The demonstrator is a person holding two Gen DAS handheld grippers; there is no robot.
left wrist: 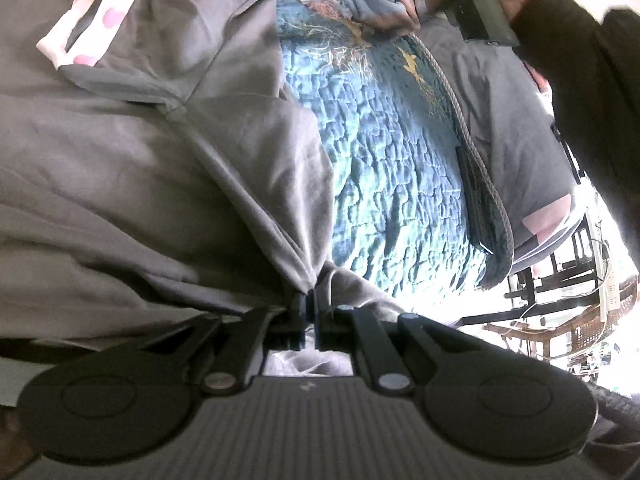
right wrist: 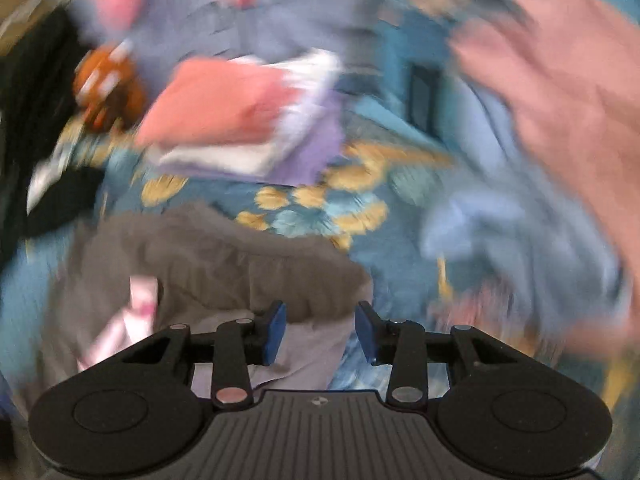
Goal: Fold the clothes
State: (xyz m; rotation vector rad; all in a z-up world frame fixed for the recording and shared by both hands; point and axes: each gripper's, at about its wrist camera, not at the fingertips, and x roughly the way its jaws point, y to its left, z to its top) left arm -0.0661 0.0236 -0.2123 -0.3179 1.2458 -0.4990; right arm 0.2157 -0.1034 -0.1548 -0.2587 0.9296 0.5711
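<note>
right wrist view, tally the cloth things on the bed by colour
grey: 1, the garment near the right gripper
pink: 2, a folded piece and a loose piece
pale blue: 1, a crumpled piece
total: 4; blur may hide more

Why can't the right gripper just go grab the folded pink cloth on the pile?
It probably can. The right gripper has open, empty jaws, and the pink cloth lies on top of its pile, past the grey garment, with only bedspread between. The picture is blurred, so this is uncertain.
</note>
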